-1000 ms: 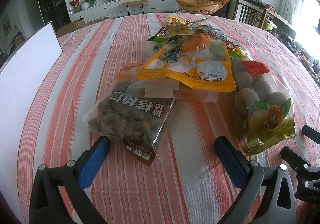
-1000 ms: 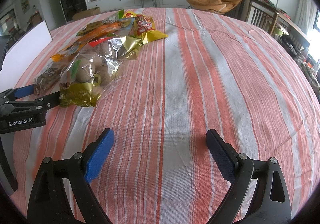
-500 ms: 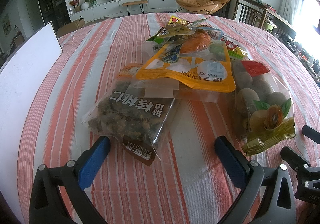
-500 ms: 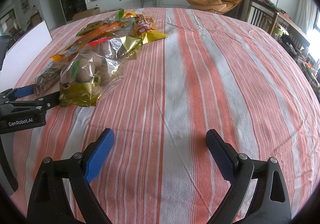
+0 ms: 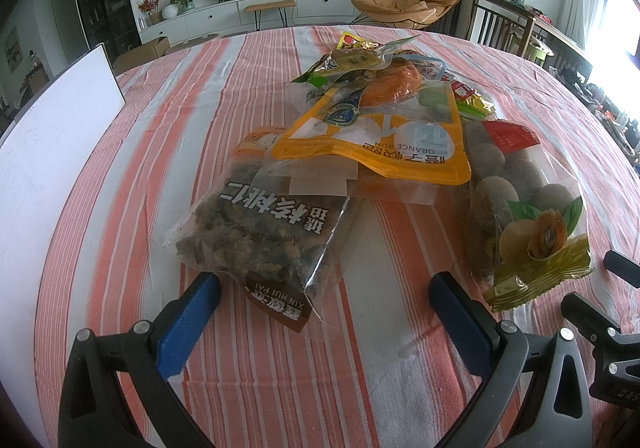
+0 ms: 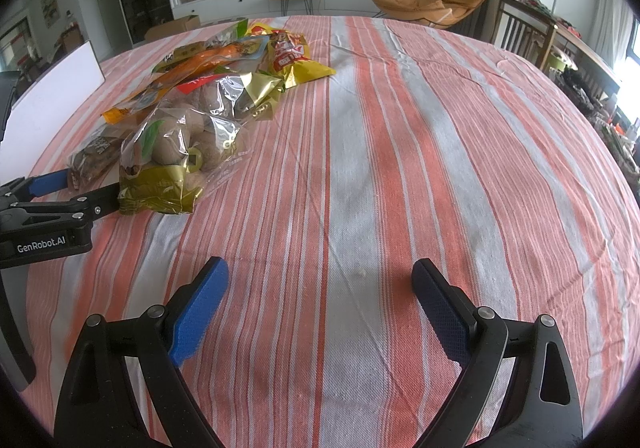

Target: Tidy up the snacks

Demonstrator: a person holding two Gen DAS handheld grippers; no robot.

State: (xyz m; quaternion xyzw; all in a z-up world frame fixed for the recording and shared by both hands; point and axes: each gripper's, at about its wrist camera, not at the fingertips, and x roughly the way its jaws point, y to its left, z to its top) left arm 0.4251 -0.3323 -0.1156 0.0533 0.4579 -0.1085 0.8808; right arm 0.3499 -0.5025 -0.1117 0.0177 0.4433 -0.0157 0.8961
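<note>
The left tool (image 5: pixel 324 288), spread and empty, sits just near of the walnut bag (image 5: pixel 264 232), whose long axis runs away from it.

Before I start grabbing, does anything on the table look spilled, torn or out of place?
Nothing spilled or torn. The snacks lie in a loose overlapping heap: the orange-yellow pouch rests across the clear bag of dark walnut pieces, beside the clear bag of round brown fruit. Both grippers are open and empty.

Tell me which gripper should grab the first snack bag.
Left. The left gripper is open with the walnut bag right at its fingers; the right gripper faces only bare striped tablecloth, the pile off to its side.
</note>
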